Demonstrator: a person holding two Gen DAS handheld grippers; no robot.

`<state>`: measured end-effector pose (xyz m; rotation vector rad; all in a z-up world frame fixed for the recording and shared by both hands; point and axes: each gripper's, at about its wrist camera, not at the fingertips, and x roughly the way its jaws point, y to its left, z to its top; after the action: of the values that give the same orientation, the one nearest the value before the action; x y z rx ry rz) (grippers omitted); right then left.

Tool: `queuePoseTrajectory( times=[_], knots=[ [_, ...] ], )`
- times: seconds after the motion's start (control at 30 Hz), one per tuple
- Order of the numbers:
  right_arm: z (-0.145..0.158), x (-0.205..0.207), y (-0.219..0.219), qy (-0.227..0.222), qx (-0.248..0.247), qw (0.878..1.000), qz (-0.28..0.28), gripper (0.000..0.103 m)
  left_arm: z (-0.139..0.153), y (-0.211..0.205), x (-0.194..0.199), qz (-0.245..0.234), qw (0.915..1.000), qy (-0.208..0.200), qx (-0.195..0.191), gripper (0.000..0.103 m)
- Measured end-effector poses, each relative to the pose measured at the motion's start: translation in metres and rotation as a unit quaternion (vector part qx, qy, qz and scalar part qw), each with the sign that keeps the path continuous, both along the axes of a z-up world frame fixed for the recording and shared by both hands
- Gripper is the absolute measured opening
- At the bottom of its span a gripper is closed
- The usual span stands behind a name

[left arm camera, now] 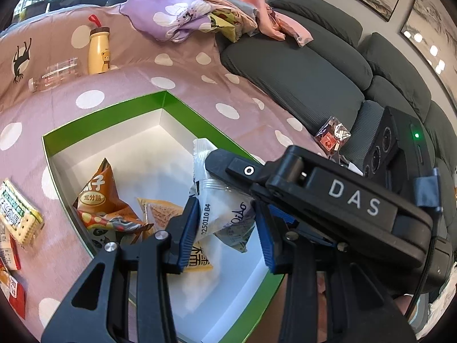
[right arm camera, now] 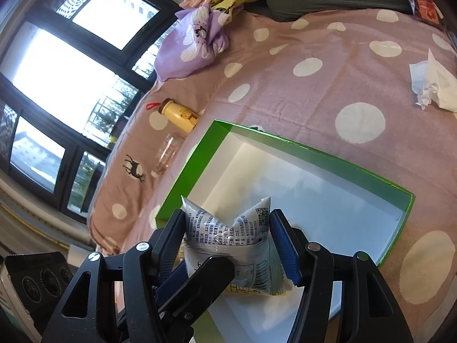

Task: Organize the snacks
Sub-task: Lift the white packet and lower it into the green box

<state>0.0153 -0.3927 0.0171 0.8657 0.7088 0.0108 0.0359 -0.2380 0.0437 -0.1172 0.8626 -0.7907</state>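
The right claw [right arm camera: 227, 238] is clamped on a crinkled white plastic snack packet [right arm camera: 228, 240] printed with black text and a QR code; both blue ribbed pads press its sides, at lower centre of the right wrist view. In the left wrist view the same packet [left arm camera: 225, 203] sits between the left claw [left arm camera: 228, 225] pads; the left pad touches it, but whether the right pad touches it cannot be told. The packet hangs over a shallow rectangular cardboard box [left arm camera: 182, 108], green outside and white inside, at frame centre. Inside lie an orange-brown foil snack bag [left arm camera: 102, 203] and a clear triangular wrapped snack [left arm camera: 160, 214]. The box rests on a soft mauve polka-dot bedspread [left arm camera: 182, 74].
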Motion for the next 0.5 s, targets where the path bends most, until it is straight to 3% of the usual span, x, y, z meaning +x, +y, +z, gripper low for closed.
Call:
queuePoseTrajectory(
  times=[0.23,0.37,0.5],
  knots=[
    [0.0,0.003,0.003,0.008,-0.015,1.0,-0.004,0.064,-0.004,0.003,0.002,0.008,0.9999,0.012,-0.004,0.04],
    [-0.001,0.004,0.004,0.013,-0.023,1.0,-0.005,0.064,-0.007,0.001,0.003,0.023,0.9995,0.003,0.021,0.04],
    [-0.001,0.005,0.003,0.014,-0.025,1.0,-0.005,0.064,-0.012,-0.001,0.004,0.016,0.9997,0.011,0.011,0.04]
  ],
)
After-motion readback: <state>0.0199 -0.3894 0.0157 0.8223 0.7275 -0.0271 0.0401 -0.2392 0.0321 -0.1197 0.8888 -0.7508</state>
